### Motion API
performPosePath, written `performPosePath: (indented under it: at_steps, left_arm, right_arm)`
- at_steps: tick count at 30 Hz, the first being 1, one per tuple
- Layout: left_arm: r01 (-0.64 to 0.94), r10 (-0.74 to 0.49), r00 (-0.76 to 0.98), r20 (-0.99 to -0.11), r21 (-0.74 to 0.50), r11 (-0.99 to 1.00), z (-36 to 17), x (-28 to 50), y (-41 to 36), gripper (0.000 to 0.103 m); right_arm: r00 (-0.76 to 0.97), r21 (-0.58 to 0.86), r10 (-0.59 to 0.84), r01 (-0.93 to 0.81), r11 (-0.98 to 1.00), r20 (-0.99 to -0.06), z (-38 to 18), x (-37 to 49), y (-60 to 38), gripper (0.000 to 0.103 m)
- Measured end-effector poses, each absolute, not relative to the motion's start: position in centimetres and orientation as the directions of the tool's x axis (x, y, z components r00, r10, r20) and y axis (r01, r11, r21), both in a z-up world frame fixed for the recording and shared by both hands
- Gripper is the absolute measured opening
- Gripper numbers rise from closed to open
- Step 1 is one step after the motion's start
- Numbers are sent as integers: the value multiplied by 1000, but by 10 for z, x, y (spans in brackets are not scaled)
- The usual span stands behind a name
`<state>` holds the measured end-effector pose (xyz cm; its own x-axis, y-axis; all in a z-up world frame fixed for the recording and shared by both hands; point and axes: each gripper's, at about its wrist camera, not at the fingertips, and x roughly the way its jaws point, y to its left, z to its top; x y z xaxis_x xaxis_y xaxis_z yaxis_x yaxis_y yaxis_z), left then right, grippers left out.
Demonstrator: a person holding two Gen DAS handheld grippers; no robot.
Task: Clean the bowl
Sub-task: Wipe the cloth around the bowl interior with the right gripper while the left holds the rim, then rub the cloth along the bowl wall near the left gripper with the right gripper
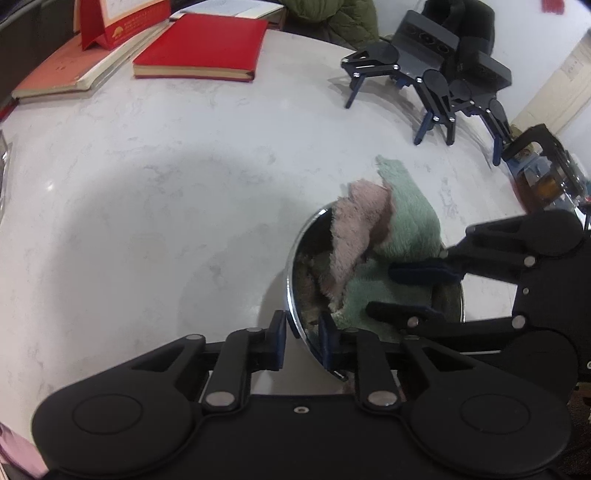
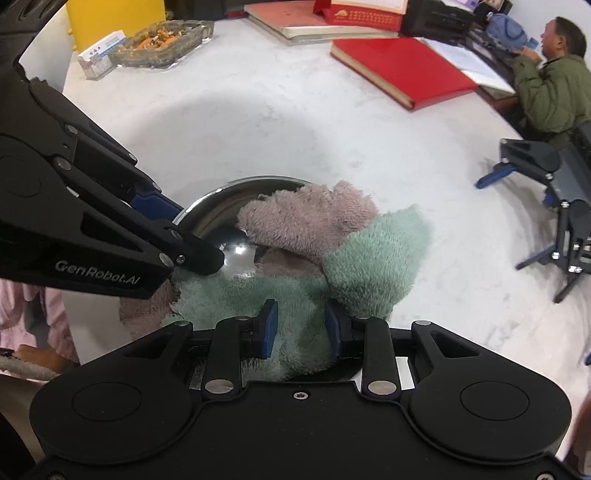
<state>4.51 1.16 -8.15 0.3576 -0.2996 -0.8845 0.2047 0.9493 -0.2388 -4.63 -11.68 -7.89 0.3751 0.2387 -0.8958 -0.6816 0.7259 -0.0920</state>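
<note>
The left gripper (image 1: 302,341) is clamped on the near rim of the bowl (image 1: 295,258) on the table (image 1: 147,184), while the right gripper (image 2: 301,328), nipping the cloth (image 2: 351,258), reaches into it from the other side.

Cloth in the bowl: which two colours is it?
Cloth: mint green and dusty pink, clearest in the right wrist view.

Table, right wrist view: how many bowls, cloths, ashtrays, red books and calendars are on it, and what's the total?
Bowl: 1
Cloth: 1
Ashtray: 1
Red book: 1
Calendar: 1
Total: 5
</note>
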Motion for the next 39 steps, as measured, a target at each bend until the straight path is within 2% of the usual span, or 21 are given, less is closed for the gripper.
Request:
performPosePath:
  at_steps: [6,18,24,27,30,34,36,39]
  left_arm:
    - [163,-299,348,-889,-257,953,-79,46,25,9]
    - [167,-275,366,-889,-228,959,-85,49,22,9]
    - [164,-280,377,-883,-234,958,-86,52,23,7]
    - [169,-284,379,-881,-235,957,-86,52,23,7]
    - [178,-279,380,-882,-227,958,-86,51,23,7]
    - [185,-279,379,-882,-224,957,-86,51,22,7]
    - [184,-282,379,-881,-227,956,-86,51,23,7]
    - [187,-286,379,-880,-230,955,-87,52,22,8]
  right_arm:
    - [287,16,325,-728,685,-901,-89,-12,-120,27]
    - [360,-100,302,-771,629,-883,-90,10,-106,27]
    - [343,-126,252,-781,611,-905,-94,13,-110,22]
    - [300,-110,252,-816,567,-920,-96,5,-111,23]
    - [291,-116,267,-845,522,-919,-98,3,-102,18]
    - [363,-196,255,-840,505,-896,-99,15,-94,18]
    - [404,-238,235,-823,516,-884,-99,21,-97,13]
    - [376,-214,222,-823,527,-899,-95,21,-111,13]
